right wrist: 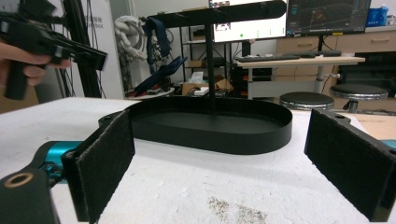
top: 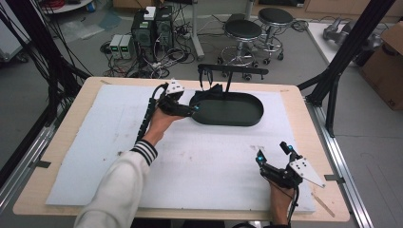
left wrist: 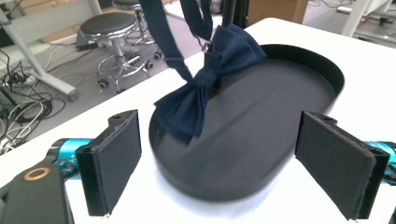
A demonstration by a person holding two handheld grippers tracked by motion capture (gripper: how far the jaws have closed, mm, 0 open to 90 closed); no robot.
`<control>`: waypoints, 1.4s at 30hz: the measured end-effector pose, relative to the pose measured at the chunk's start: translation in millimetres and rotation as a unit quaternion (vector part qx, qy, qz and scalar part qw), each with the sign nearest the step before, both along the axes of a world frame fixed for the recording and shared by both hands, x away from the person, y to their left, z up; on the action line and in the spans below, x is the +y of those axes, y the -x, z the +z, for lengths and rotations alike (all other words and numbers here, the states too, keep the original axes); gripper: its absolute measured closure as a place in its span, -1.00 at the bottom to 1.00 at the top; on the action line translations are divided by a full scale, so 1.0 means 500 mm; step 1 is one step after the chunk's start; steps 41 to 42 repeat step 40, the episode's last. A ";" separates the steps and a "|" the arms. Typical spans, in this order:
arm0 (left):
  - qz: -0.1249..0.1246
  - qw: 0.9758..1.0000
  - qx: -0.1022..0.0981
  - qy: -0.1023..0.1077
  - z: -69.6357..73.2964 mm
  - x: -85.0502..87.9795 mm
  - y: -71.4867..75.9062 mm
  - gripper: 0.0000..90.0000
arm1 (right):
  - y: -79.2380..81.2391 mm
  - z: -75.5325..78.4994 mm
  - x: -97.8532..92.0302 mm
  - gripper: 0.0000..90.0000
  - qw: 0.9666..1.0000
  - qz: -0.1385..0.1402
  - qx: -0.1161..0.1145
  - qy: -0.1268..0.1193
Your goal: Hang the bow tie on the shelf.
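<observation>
Left tool [top: 195, 110] is wide open with nothing between its pads, parked at the near-left rim of the black oval tray [left wrist: 299, 70]. The navy bow tie [left wrist: 205, 88] hangs by its strap from the black stand's crossbar [top: 233, 71], its lower wing resting on the tray floor at that end. Back the left tool off straight so you don't snag the strap. Check that the tie sits inside the rim, not draped over it. Right tool [top: 274, 153] is also open and empty, low over the white counter [top: 95, 142], well apart from the tray; leave it there.
</observation>
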State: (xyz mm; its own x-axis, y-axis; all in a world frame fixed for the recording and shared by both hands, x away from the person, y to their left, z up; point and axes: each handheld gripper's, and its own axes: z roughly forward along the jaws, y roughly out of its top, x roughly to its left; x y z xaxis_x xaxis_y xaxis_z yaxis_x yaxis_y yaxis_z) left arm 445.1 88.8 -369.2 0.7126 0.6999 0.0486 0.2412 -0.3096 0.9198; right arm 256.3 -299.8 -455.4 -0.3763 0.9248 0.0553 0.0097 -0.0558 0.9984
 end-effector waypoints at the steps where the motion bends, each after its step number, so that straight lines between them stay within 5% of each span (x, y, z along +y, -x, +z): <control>1: 0.001 1.000 -0.005 0.003 0.000 0.014 0.010 -0.67 | 0.000 0.000 0.002 -0.83 1.000 0.001 -0.002 0.007; 11: -0.008 0.998 -0.048 0.026 -0.004 0.178 0.138 -0.66 | 0.000 0.000 0.007 -0.83 1.000 0.000 -0.003 0.021; 16: -0.002 0.997 -0.062 0.046 -0.036 0.276 0.211 -0.66 | 0.000 0.001 0.009 -0.83 1.000 -0.003 0.001 0.021; 21: 0.019 0.994 -0.089 0.065 -0.092 0.367 0.281 -0.66 | 0.000 0.001 0.010 -0.83 1.000 -0.006 0.002 0.024; 25: 0.043 0.988 -0.108 0.102 -0.122 0.427 0.319 -0.66 | 0.000 0.001 0.012 -0.83 1.000 -0.008 0.005 0.025; 35: 0.062 0.982 -0.122 0.130 -0.165 0.453 0.339 -0.66 | -0.001 0.002 0.013 -0.83 0.999 -0.016 0.009 0.027; 42: 0.062 0.982 -0.121 0.129 -0.166 0.453 0.339 -0.66 | -0.001 0.001 0.013 -0.83 0.999 -0.018 0.007 0.028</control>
